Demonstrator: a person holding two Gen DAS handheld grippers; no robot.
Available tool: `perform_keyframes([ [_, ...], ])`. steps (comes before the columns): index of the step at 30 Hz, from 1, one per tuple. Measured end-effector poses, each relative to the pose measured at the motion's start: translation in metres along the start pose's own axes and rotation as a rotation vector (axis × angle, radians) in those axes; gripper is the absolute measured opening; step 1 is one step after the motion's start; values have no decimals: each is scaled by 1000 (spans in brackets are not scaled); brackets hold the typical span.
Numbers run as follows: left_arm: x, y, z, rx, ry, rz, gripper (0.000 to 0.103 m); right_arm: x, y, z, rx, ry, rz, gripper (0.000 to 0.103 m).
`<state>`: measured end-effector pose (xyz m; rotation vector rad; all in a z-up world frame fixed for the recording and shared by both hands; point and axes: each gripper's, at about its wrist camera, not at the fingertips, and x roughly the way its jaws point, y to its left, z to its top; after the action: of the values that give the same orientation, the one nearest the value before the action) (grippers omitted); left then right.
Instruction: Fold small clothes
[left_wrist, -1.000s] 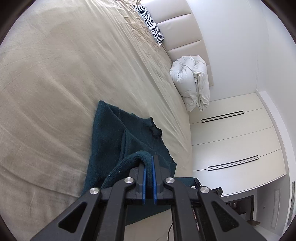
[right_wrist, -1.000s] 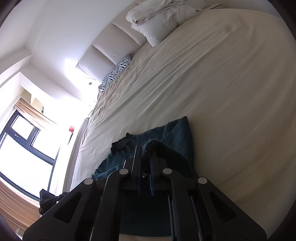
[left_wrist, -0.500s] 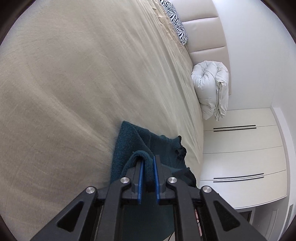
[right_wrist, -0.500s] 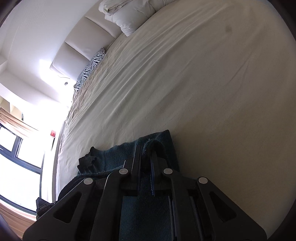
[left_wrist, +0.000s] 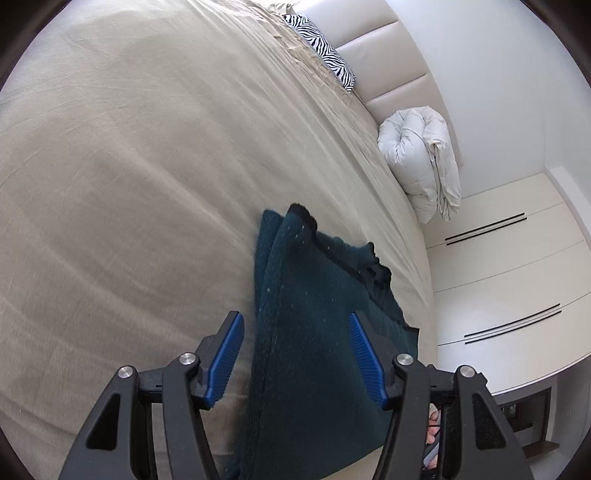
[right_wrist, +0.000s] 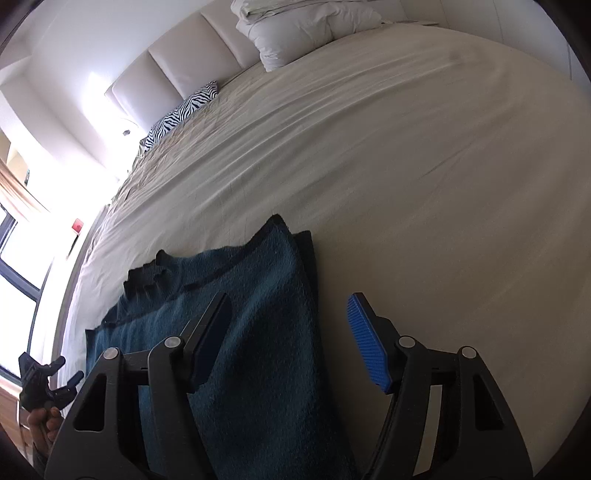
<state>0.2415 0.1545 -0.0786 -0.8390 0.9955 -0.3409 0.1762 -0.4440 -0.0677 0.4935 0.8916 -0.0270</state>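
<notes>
Dark teal knit garment (left_wrist: 314, 332) lies folded on the beige bed (left_wrist: 129, 184), near its edge. Left gripper (left_wrist: 295, 354) spread wide, holding nothing; right gripper (right_wrist: 291, 339) likewise released above the garment (right_wrist: 251, 332). Contact with the fabric looks unlikely, hard to tell. Zebra pillow (left_wrist: 325, 62) and white duvet (left_wrist: 421, 162) sit by the headboard (right_wrist: 184, 62).

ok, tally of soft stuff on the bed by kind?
Teal garment: 1
Zebra pillow: 1
White duvet: 1
Total: 3
</notes>
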Motion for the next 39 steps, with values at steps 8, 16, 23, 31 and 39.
perform_keyframes([
  [8, 1, -13, -66, 163, 20, 118, 59, -35, -5, -76, -100, 61, -93, 34],
  [16, -2, -11, -76, 209, 3, 185, 25, -61, -9, -103, -164, 35, -128, 18],
  [23, -3, -17, -84, 259, -14, 241, 16, -66, -10, -107, -183, 34, -145, 7],
  [31, 1, -23, -86, 264, -25, 260, 13, -67, -11, -107, -170, 29, -150, 5],
  [39, 1, -21, -85, 275, -18, 260, 12, -73, -24, -114, -109, 31, -118, 5],
])
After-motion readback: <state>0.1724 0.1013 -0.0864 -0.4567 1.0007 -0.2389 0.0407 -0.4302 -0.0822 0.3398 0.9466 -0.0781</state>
